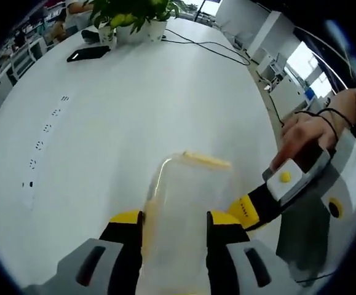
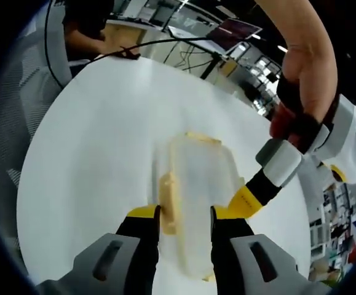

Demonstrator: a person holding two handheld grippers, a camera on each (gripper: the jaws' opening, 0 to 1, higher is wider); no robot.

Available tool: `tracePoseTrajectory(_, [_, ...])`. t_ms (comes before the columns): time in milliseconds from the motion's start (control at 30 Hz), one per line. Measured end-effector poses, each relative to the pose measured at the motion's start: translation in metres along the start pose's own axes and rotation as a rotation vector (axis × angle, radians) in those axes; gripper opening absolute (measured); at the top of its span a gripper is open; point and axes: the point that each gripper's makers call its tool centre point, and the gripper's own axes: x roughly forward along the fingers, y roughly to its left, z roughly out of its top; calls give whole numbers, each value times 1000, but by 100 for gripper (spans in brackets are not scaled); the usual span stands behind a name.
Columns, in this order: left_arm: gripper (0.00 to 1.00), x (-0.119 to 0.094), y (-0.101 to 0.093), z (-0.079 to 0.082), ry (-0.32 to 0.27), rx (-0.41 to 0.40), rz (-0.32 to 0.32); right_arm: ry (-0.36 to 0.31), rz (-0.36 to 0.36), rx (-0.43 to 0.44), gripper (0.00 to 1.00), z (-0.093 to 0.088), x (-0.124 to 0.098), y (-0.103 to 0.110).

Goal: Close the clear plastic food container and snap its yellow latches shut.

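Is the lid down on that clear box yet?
Yes: the lid lies flat over the clear box. Whether its yellow latches are snapped, I cannot tell.

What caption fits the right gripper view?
Right gripper straddles the clear container at a yellow latch; left gripper alongside.

A long white table (image 1: 134, 110) runs to potted plants (image 1: 134, 18) at upper centre (bright windows (image 1: 304, 58) upper right).

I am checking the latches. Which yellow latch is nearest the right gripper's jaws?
The side latch of the clear container, lying between the jaws of the right gripper. The far-end latch sits well away from them.
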Motion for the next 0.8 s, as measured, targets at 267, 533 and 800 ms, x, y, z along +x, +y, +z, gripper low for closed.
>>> tracePoseTrajectory(267, [33, 1, -2, 5, 33, 108, -6, -5, 5, 4, 29, 0, -1, 0])
tracePoseTrajectory(533, [35, 2, -4, 5, 62, 221, -28, -3, 13, 4, 30, 0, 0, -1])
tracePoseTrajectory(800, [36, 2, -7, 2, 81, 253, -27, -3, 23, 1, 30, -1, 0, -1])
